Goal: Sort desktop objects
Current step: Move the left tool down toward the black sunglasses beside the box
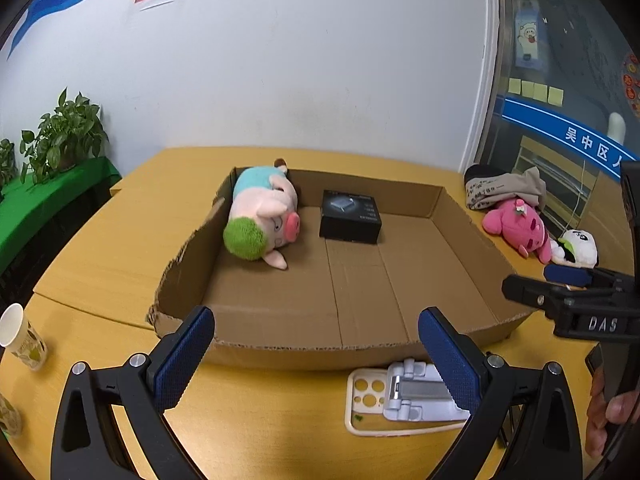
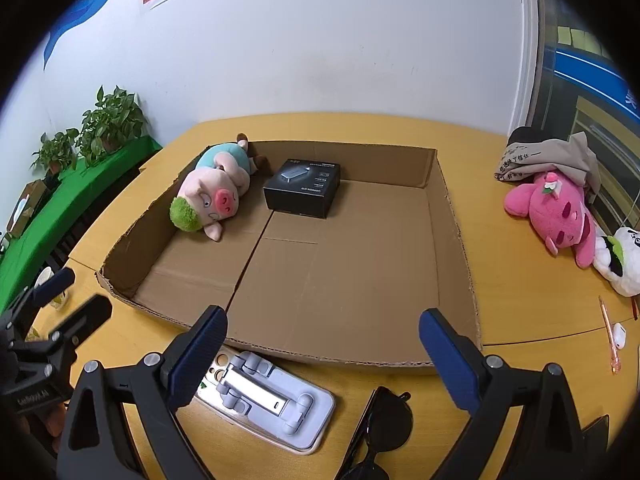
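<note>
The left gripper stands wide open at the bottom of its frame and holds nothing; its blue-padded fingers hang above the yellow wooden surface, just in front of the shallow brown cardboard tray. The right gripper is likewise spread wide and empty, at the bottom of its own frame before the tray's near wall. Inside the tray, toward the upper left, lies a pink plush pig with green hair on its side, and just right of it a small black cardboard box. Outside the tray, at the bottom centre, a white folding phone stand rests on a pale phone case, beside black sunglasses. At the right edge lie a bright pink plush toy, a white plush panda and a grey cloth.
</note>
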### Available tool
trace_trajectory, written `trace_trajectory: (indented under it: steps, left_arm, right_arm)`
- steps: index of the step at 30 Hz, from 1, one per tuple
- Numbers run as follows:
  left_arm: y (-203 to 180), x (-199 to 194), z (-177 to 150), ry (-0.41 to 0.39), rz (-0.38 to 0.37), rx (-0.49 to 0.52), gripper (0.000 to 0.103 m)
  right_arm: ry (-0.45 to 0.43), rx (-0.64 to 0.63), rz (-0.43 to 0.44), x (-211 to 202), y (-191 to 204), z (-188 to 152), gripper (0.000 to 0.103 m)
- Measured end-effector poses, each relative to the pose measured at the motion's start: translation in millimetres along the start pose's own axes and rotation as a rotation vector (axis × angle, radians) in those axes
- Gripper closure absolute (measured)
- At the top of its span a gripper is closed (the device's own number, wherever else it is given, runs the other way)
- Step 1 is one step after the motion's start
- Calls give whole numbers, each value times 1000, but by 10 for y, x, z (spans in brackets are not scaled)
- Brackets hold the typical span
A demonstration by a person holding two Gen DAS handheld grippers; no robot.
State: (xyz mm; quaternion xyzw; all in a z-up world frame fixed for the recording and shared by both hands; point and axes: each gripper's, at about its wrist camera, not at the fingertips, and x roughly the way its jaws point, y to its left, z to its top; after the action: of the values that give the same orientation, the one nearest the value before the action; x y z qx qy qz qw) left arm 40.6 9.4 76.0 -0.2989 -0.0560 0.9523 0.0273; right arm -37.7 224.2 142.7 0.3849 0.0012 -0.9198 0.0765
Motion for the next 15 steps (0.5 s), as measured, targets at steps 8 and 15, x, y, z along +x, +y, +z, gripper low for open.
trace_trajectory:
  steps: [8,15]
  left_arm:
    - [-74,118,-138,70,-62,-2,0]
    - [-344,138,-337,163,-212,54,0]
  right_arm:
    - [44,25,14,131,-199,-121,6]
    - [141,147,44,186,-671,-433,6]
